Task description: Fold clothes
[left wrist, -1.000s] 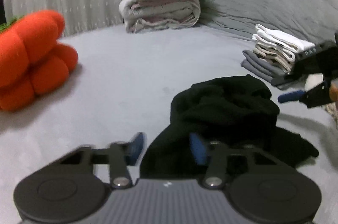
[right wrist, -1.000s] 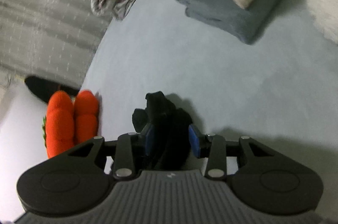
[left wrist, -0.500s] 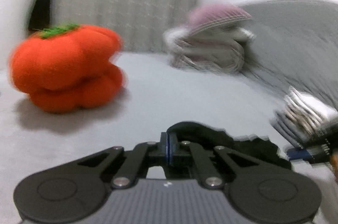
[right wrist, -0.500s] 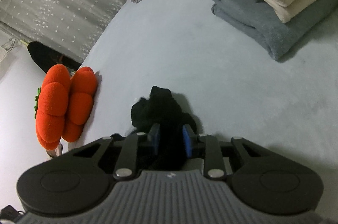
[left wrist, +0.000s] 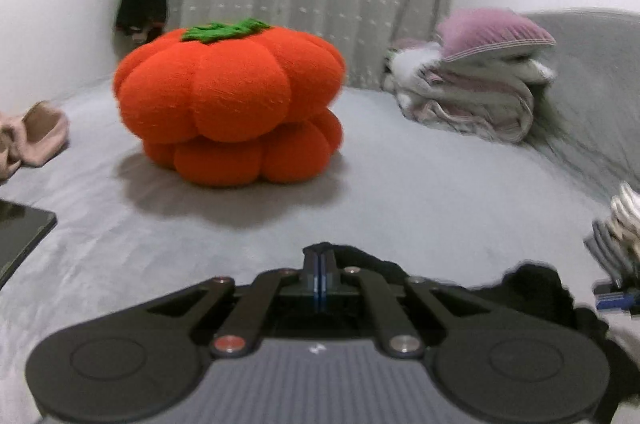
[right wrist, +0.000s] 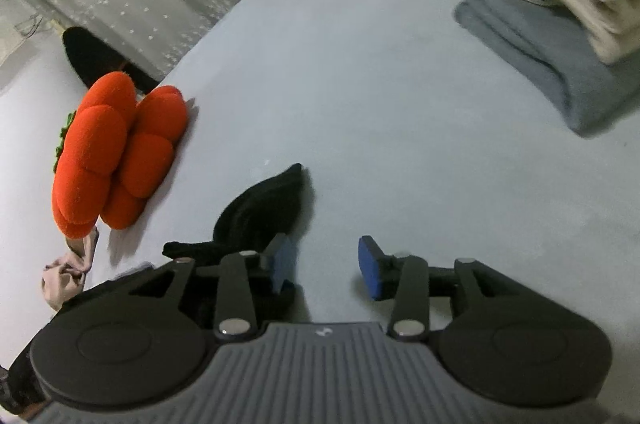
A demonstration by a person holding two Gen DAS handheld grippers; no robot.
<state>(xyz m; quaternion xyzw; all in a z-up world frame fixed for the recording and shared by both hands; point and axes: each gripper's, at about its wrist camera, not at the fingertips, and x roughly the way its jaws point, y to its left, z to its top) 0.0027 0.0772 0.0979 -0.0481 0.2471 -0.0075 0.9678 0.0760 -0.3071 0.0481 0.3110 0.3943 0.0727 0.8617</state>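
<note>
1. The left claw [left wrist: 321, 274] is pressed together on an edge of the black garment [right wrist: 260, 212], apparently so the cloth can be drawn out flat; a dark tip shows just above its tips.
2. The right claw [right wrist: 326, 262] is opening with only bare bed [right wrist: 360, 95] between its blue pads [right wrist: 370, 264]; the garment lies just left of it, near on the bed.
3. The stack of folded clothes [right wrist: 560, 3] sits far right, well apart, probably the finished pile.
4. The orange pumpkin cushion [left wrist: 228, 103] rests far left, clear of the working space.
</note>
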